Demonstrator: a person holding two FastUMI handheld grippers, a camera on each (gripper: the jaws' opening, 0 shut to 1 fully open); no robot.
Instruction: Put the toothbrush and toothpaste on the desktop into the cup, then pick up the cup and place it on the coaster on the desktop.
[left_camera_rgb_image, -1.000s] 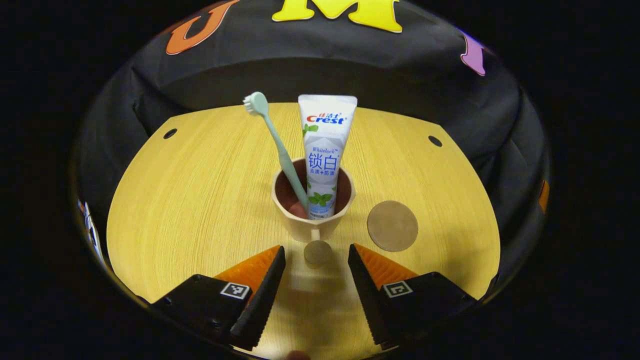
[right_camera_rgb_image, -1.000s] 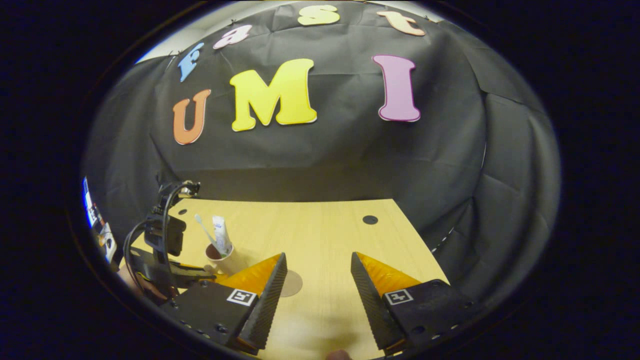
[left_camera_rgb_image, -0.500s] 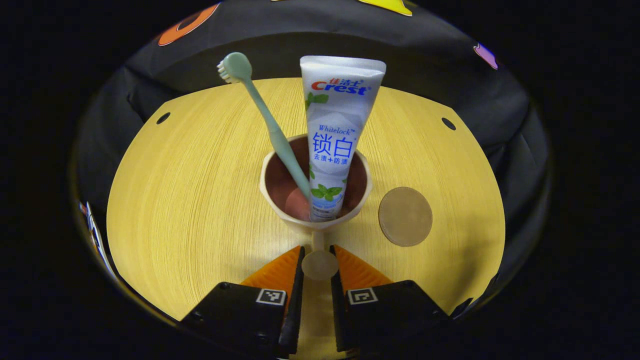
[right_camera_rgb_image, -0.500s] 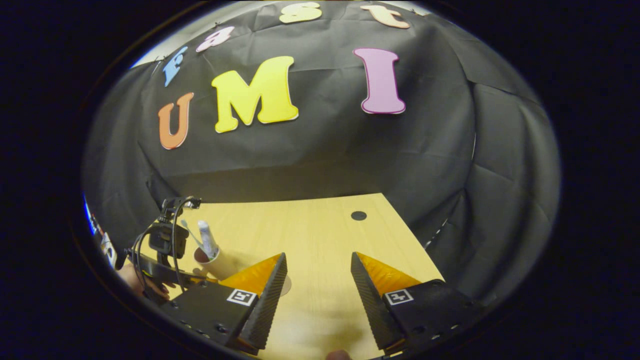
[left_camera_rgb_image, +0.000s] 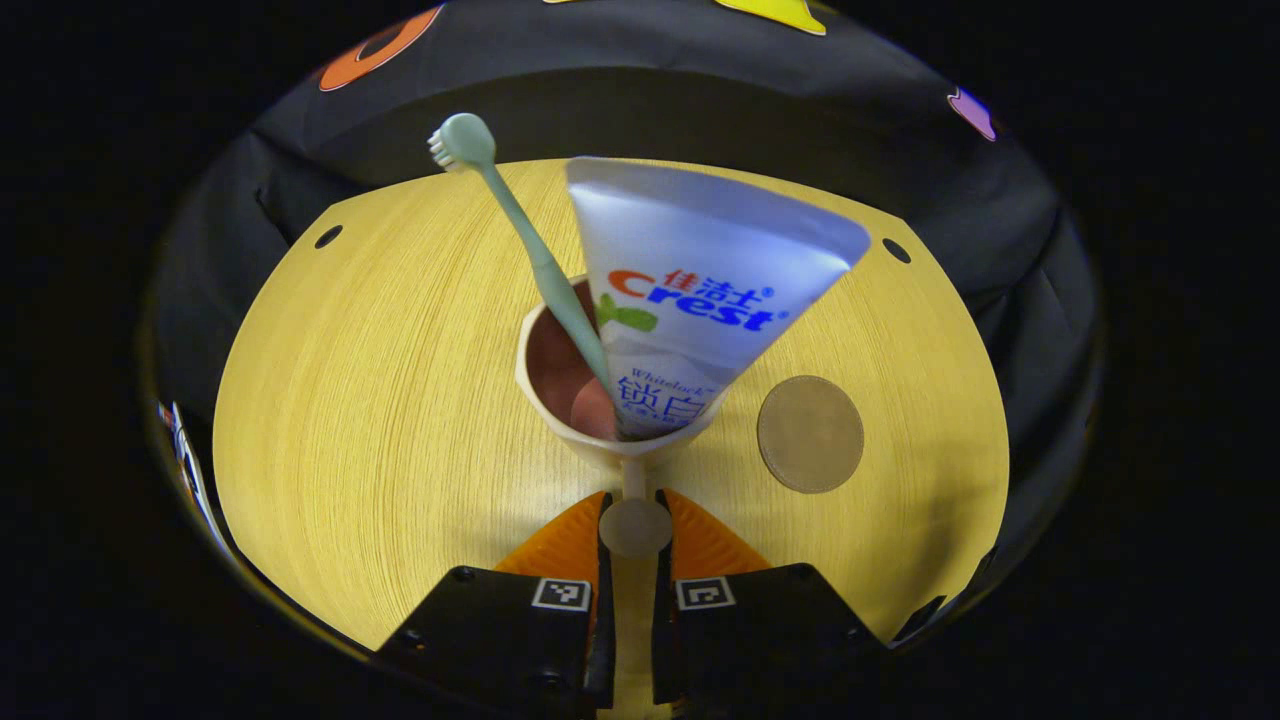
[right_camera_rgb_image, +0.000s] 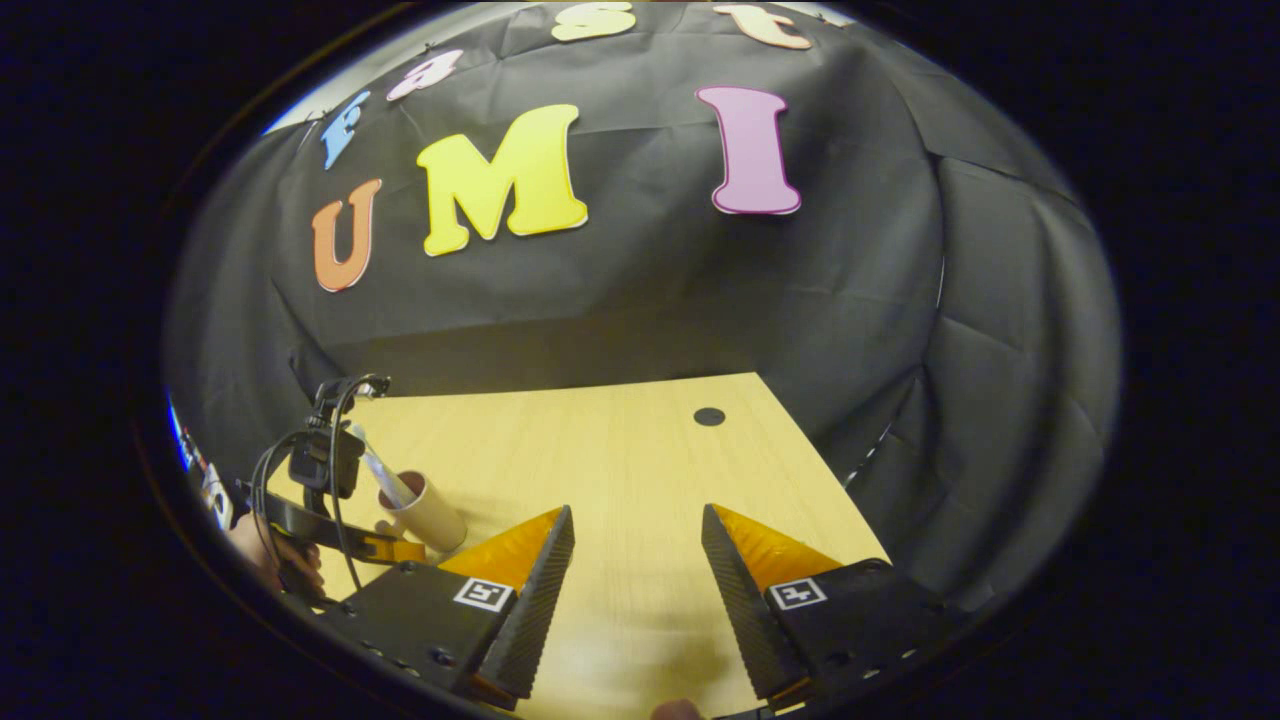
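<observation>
In the left gripper view, your left gripper (left_camera_rgb_image: 628, 525) is closed on the handle of the cup (left_camera_rgb_image: 560, 420): the two fingers press the round knob of the handle from both sides, just in front of the camera. The cup is cream outside and brown inside. The toothbrush (left_camera_rgb_image: 520, 235) stands in it and leans to the left, with its head up and bristles facing left. The toothpaste (left_camera_rgb_image: 700, 290) is also in the cup, cap end down, and its wide flat end tilts strongly toward the camera. The coaster (left_camera_rgb_image: 810, 434) is a round brown disc lying flat on the desktop (left_camera_rgb_image: 380, 400), just to the right of the cup and not touching it. I cannot tell from this view if the cup's base touches the wood.

In the right gripper view, your right gripper (right_camera_rgb_image: 635, 575) is open, its fingers wide apart with nothing between them, above the near part of the desktop (right_camera_rgb_image: 620, 450). At the far left you see the left gripper (right_camera_rgb_image: 385, 548) with a hand (right_camera_rgb_image: 265, 555) around its grip, and the cup (right_camera_rgb_image: 425, 510) at its tip, tilted with its mouth toward the left. The toothpaste (right_camera_rgb_image: 378, 470) sticks out of the cup's mouth, partly behind the device and its cables.
</observation>
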